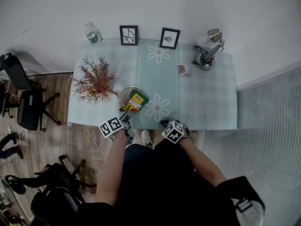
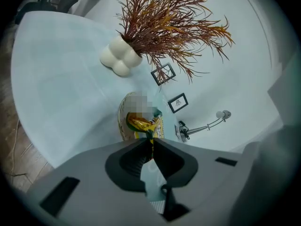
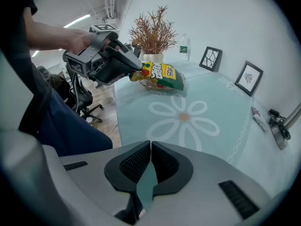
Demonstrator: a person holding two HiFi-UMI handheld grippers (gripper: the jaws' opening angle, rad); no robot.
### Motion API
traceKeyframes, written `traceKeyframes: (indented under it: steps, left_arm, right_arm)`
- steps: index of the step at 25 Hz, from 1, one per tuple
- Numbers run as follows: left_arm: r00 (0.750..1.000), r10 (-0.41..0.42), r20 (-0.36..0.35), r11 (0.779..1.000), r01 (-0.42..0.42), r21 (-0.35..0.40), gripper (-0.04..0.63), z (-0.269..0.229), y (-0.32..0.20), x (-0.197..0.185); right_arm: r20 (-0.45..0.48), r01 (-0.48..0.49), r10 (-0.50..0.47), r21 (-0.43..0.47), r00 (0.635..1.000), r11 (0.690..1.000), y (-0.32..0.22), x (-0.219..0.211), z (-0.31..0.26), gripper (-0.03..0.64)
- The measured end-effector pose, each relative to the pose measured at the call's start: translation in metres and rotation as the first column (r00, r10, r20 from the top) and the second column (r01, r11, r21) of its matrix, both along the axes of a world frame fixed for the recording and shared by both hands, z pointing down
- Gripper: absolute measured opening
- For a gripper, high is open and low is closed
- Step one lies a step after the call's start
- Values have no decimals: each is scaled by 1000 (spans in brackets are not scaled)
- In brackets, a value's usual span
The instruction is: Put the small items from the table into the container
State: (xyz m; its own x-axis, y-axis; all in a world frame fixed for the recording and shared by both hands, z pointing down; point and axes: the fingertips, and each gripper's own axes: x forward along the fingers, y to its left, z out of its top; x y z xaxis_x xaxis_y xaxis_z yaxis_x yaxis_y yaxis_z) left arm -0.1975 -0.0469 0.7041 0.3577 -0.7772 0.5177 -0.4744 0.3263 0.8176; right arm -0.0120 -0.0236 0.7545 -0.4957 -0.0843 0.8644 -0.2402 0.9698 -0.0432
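A yellow and green snack bag (image 1: 135,101) lies across a round bowl (image 1: 125,93) near the table's front edge. My left gripper (image 1: 126,117) is shut on the bag's near corner. In the left gripper view the jaws pinch that corner (image 2: 151,140), with the bag (image 2: 143,123) and the bowl (image 2: 123,121) just beyond. The right gripper view shows the left gripper (image 3: 134,72) holding the bag (image 3: 162,73) over the bowl (image 3: 164,86). My right gripper (image 1: 165,124) is shut and empty at the front edge, above the flower-printed cloth (image 3: 150,145). A small packet (image 1: 183,69) lies far right.
A dried plant in a white vase (image 1: 96,81) stands left of the bowl. At the back are a water bottle (image 1: 92,33), two picture frames (image 1: 129,35) (image 1: 169,38) and a desk lamp (image 1: 208,51). Office chairs (image 1: 28,102) stand on the wooden floor to the left.
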Motion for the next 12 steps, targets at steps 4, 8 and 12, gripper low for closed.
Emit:
traceKeyframes:
  steps: [4, 8, 12]
  left_arm:
    - [999, 22, 37, 1000, -21, -3, 61, 1, -3, -1]
    - [998, 42, 38, 999, -42, 20, 127, 0, -7, 2]
    - [998, 32, 45, 999, -33, 38, 156, -5, -6, -1]
  right_arm:
    - [7, -5, 5, -6, 1000, 1000, -1, -1, 0, 29]
    - [4, -4, 4, -5, 1000, 1000, -1, 0, 1, 29]
    - [10, -13, 13, -4, 1000, 1000, -2, -2, 2, 29]
